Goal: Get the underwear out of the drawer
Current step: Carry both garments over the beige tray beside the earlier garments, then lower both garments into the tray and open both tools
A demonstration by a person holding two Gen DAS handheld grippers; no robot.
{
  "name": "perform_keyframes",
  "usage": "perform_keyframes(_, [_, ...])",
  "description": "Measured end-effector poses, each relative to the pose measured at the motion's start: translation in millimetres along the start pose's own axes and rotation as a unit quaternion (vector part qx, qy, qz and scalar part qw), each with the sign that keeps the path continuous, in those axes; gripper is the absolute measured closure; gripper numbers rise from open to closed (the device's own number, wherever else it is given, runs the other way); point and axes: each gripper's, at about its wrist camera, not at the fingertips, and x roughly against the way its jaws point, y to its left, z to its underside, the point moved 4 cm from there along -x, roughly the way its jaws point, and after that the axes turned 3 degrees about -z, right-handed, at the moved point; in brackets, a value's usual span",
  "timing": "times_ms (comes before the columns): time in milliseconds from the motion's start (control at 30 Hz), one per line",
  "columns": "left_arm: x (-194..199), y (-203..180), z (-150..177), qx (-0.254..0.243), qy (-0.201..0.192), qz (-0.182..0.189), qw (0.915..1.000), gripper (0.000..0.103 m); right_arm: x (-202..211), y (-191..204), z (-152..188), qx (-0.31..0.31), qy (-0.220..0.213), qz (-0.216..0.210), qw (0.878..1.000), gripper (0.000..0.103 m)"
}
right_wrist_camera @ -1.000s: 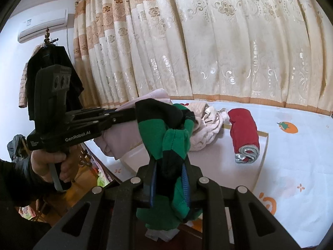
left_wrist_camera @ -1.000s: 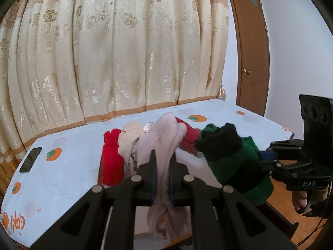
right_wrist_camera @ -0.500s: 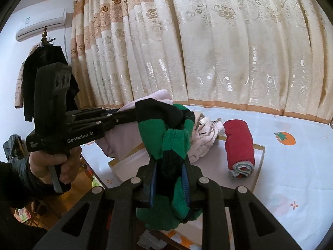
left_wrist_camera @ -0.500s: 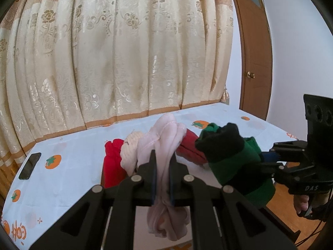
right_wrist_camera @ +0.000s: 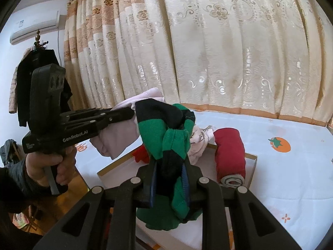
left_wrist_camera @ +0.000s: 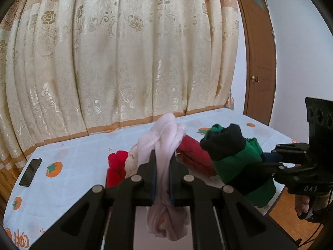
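Both garments held clear of the drawer (right_wrist_camera: 252, 162)

The pink underwear (left_wrist_camera: 164, 145) is clamped in the left gripper (left_wrist_camera: 162, 177), the green-and-black underwear (right_wrist_camera: 166, 145) in the right gripper (right_wrist_camera: 169, 179); the drawer lies at 5 o'clock below, its long axis toward 1 o'clock.

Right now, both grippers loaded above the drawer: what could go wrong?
1. The left gripper pinches only a fold of the pink underwear; the bulk hangs below and could slip free.
2. The green-and-black underwear in the right gripper sits against the pink piece; the two may snag when pulled apart.
3. Hanging cloth could drag the red roll in the drawer.
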Motion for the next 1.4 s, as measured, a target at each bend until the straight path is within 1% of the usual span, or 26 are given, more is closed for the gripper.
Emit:
perform_keyframes(300, [-15,5,-14,0.013,0.004,0.001,0.9999,0.097,-7,-17,-13,-0.011,0.005,0.019,1.000,0.080])
perform_keyframes(400, [-20,8,-19,0.018,0.004,-0.002,0.9998,0.097,-10,-28,-19,-0.024,0.003,0.025,0.999,0.080])
perform_keyframes(700, [-51,10,-33,0.029,0.023,-0.003,0.9993,0.097,-27,-51,-30,-0.055,0.019,0.047,0.997,0.080])
perform_keyframes(1033, [-87,9,-30,0.043,0.055,-0.007,0.9975,0.097,-57,-78,-38,-0.077,0.046,0.090,0.992,0.080])
perform_keyframes(1333, [-111,0,-28,0.061,0.082,0.011,0.9947,0.097,-87,-97,-38,-0.107,0.068,0.101,0.987,0.080])
perform_keyframes(1400, [-119,-6,-26,0.055,0.086,0.010,0.9947,0.097,-94,-98,-36,-0.107,0.074,0.105,0.986,0.080])
